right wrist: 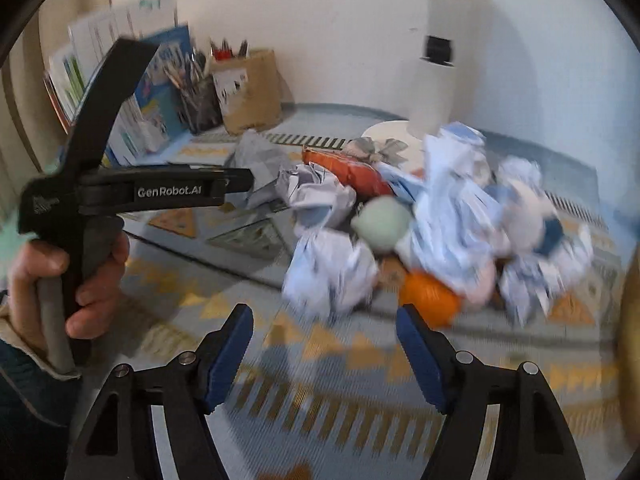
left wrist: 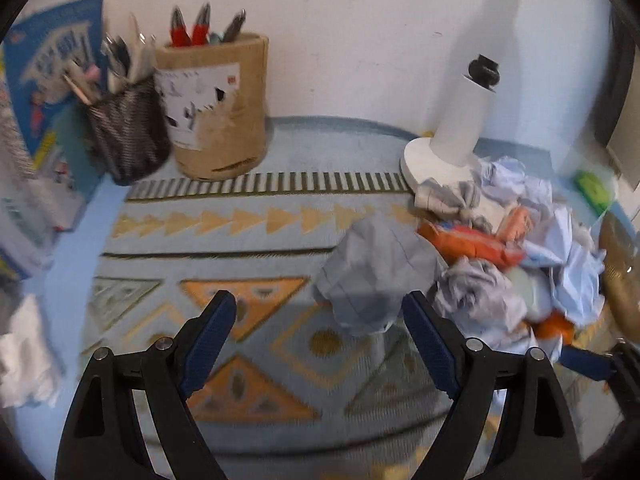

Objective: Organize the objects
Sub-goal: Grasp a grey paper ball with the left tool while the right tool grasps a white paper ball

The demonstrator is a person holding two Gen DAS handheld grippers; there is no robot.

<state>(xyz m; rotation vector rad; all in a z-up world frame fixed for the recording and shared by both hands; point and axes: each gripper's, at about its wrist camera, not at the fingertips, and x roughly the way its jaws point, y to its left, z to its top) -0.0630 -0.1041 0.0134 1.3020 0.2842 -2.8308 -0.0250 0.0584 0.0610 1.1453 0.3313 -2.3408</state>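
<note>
Left gripper (left wrist: pixel 320 312) and right gripper (right wrist: pixel 324 322): both released, grasping nothing. Beyond them, a heap of crumpled pale-blue paper balls and orange wrappers (right wrist: pixel 432 216) lies on the patterned woven mat (left wrist: pixel 248 240), touching the white round-based lamp stand (left wrist: pixel 452 136). The tan cardboard pen holder (left wrist: pixel 218 108) stands well apart from that stand.

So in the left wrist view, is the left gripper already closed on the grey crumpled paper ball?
No: the left gripper has its jaws spread wide, and the grey crumpled paper ball lies on the patterned mat just beyond the fingertips, ungripped.
</note>
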